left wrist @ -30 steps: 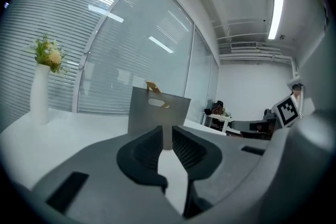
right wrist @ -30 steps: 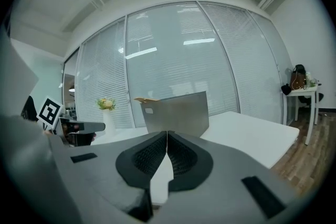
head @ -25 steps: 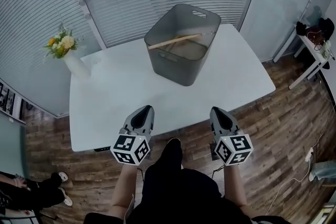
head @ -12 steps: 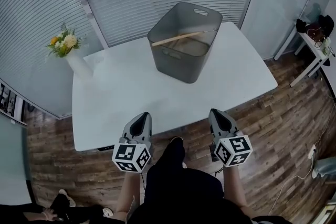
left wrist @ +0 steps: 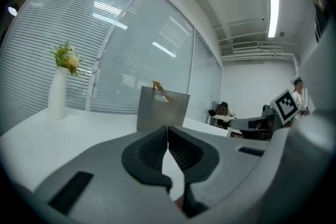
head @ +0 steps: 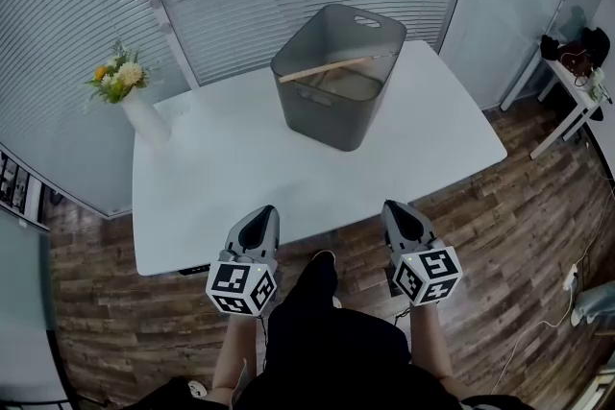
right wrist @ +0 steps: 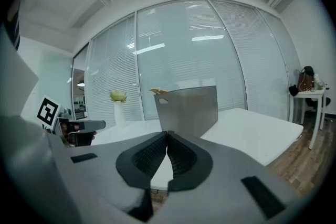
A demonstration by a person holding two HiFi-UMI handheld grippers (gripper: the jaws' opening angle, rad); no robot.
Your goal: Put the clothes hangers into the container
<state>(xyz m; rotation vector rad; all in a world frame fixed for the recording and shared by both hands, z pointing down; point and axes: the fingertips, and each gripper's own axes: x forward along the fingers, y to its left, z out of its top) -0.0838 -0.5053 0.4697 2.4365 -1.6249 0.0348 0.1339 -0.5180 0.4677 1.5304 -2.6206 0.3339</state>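
Note:
A grey plastic container [head: 336, 77] stands at the far side of the white table [head: 231, 178]. A wooden clothes hanger [head: 322, 70] lies inside it, one end sticking up over the rim [left wrist: 159, 88] [right wrist: 157, 92]. Both grippers hang off the table's near edge, close to the person's body. My left gripper [head: 260, 218] is shut with nothing between its jaws [left wrist: 167, 128]. My right gripper [head: 397, 211] is also shut and empty [right wrist: 167, 135]. Both point toward the container, well short of it.
A white vase with flowers [head: 130, 101] stands at the table's far left corner. Glass walls with blinds run behind the table. A small white side table [head: 577, 91] with a bag is at the right. Wooden floor surrounds the table.
The grippers have drawn slightly back toward the body and sit a little lower in the head view. The person at the lower left has left the view.

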